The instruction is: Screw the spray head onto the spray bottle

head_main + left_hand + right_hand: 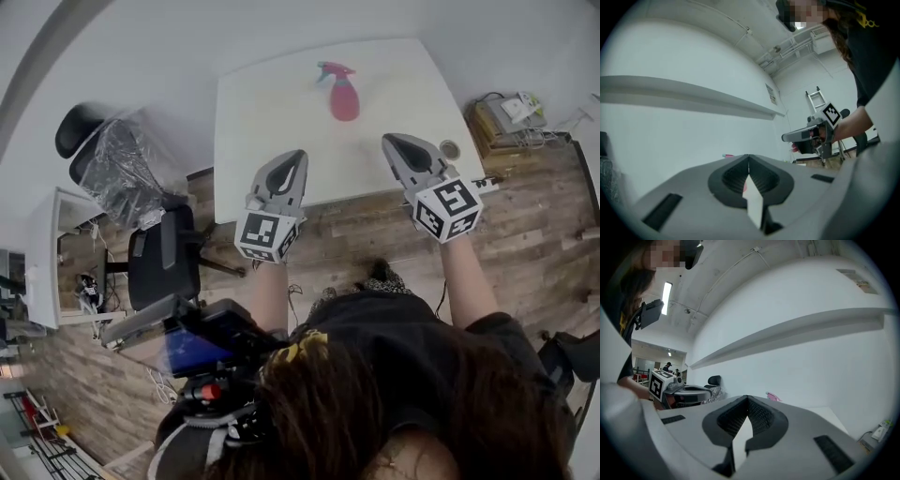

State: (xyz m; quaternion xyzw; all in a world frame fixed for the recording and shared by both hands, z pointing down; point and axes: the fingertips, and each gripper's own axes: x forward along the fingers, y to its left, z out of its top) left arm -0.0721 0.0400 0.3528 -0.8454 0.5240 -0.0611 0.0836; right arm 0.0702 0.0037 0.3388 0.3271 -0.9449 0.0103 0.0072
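A pink spray bottle (343, 98) with its pink spray head (335, 70) stands at the far middle of the white table (272, 122). My left gripper (296, 157) is shut and empty above the table's near edge, to the near left of the bottle. At the near right my right gripper (392, 142) is likewise shut with nothing in it. In the left gripper view the closed tips (748, 157) hide most of the table, and a sliver of pink (727, 155) peeks over them. In the right gripper view the spray head (773, 397) shows just above the closed tips (747, 398).
A black office chair (164, 253) stands left of the table, and another chair wrapped in plastic (117, 164) is further left. A stack of boxes and cables (511, 117) lies on the floor at the right. A small round grommet (450, 149) sits at the table's near right corner.
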